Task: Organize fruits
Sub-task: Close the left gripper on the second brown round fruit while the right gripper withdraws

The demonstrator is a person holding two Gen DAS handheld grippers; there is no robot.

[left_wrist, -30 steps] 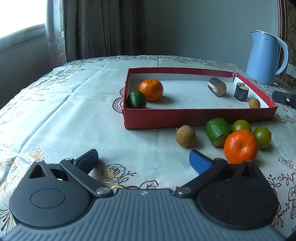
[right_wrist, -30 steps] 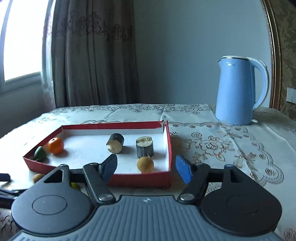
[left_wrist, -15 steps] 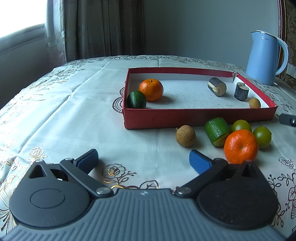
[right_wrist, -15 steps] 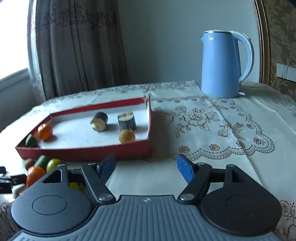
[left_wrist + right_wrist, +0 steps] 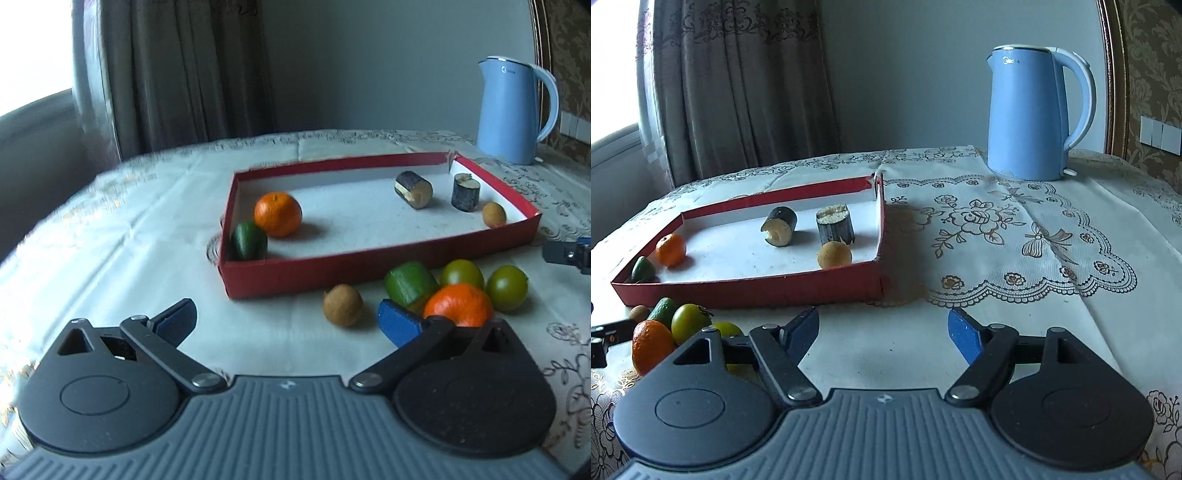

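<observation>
Holding both tongs spread over the cloth, you grip nothing: your left gripper [image 5: 286,319] stands released with only bare tablecloth [image 5: 147,236] between its pads, and your right gripper [image 5: 882,332] has just been opening, its jaws likewise empty

Just past your left gripper's right pad the loose fruits cluster: an orange [image 5: 458,304] almost at the pad, a cut green piece [image 5: 410,284] touching it, two green tomatoes [image 5: 461,275] behind, and a brown longan [image 5: 342,304] a little apart to the left. Your right gripper's tip [image 5: 569,253] sits close beside that group

The risk, I judge, is the crowding. Closing on the orange could nudge its neighbours, and the round ones would likely roll across the cloth. Both tongs reaching into that cluster could also knock together

The red tray [image 5: 369,266] lies just behind the loose fruits. It holds an orange [image 5: 277,214] and a green piece [image 5: 249,240] touching at its left end, then two dark cut cylinders [image 5: 413,190], one lying, one upright, with a small longan [image 5: 494,214] near the right wall. The blue kettle [image 5: 1030,114] stands well behind
</observation>
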